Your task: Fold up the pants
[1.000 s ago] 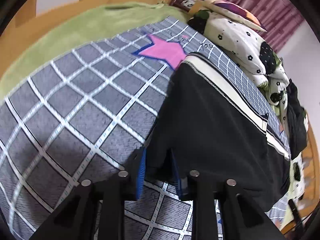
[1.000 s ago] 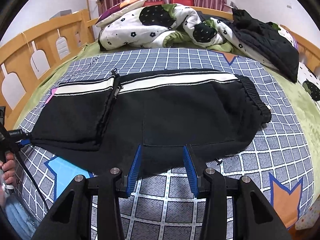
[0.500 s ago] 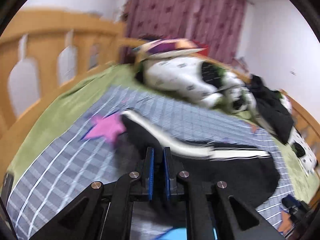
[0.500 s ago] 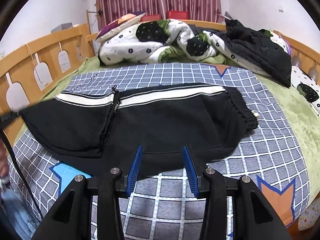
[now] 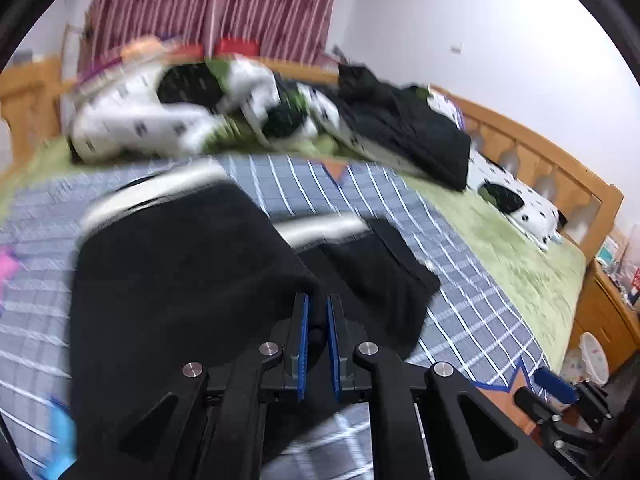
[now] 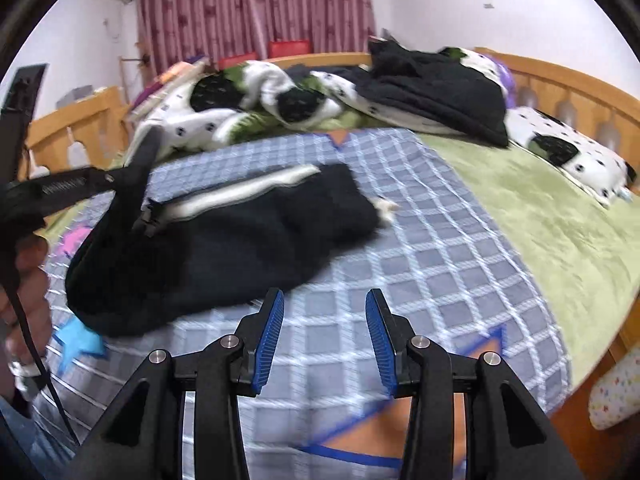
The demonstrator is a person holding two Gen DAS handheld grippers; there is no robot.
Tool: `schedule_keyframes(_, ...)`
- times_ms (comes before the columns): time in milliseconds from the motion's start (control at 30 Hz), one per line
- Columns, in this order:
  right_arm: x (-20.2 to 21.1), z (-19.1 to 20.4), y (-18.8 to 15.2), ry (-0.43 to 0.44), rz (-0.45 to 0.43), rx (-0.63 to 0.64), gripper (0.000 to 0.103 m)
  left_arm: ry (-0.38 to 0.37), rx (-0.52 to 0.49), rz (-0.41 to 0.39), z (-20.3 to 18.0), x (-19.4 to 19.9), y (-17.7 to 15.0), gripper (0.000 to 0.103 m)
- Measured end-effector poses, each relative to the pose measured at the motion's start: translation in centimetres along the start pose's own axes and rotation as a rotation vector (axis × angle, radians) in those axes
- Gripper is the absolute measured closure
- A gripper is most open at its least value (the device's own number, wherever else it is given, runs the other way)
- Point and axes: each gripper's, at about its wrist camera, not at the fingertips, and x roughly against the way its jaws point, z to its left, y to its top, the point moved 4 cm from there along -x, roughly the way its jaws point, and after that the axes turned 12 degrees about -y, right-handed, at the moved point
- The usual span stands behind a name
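Left gripper (image 5: 317, 320) is clamped on a fold of the black pants (image 5: 180, 280), lifting it above the grid-patterned blanket (image 5: 460, 312). Right gripper (image 6: 325, 320) stands spread and empty over that blanket, the pants lying beyond. Farther off: green bedsheet (image 6: 560, 216), rumpled spotted duvet (image 6: 256, 96), wooden bed frame (image 6: 568, 80), maroon curtains (image 6: 256, 4).
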Motion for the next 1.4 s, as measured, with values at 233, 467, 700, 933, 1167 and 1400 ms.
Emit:
schedule_keyframes(233,-1.0,-3.2,-1.6,0.005,0.02,-0.005,0.061,-0.055,0.018,0.151,-0.2,-1.2,-4.0,0.089)
schedule_keyframes(467,-2.9,0.1,-0.3,0.166,0.069,-0.004,0.056,0.093,0.012,-0.015,4.6,9.8,-5.1,0.04)
schedule_keyframes(700,-8.1,7.1,4.7,0.404,0.207,-0.082,0.045,0.164,0.223,0.033,12.2,12.5,-10.3,0.04)
schedule_keyframes(933,-13.9,15.2,3.1,0.454,0.364,0.032,0.072,0.076,0.249,0.077,12.8,9.7,-12.7,0.04)
schedule_keyframes(1167,-8.3,12.9,8.9,0.547,0.068,0.012,0.086,0.118,0.272,0.129,12.0,6.9,-11.4,0.041)
schedule_keyframes(1400,-7.1,7.7,11.8,0.443,-0.076,-0.018,0.087,0.092,0.266,0.088,10.4,6.5,-10.6,0.041)
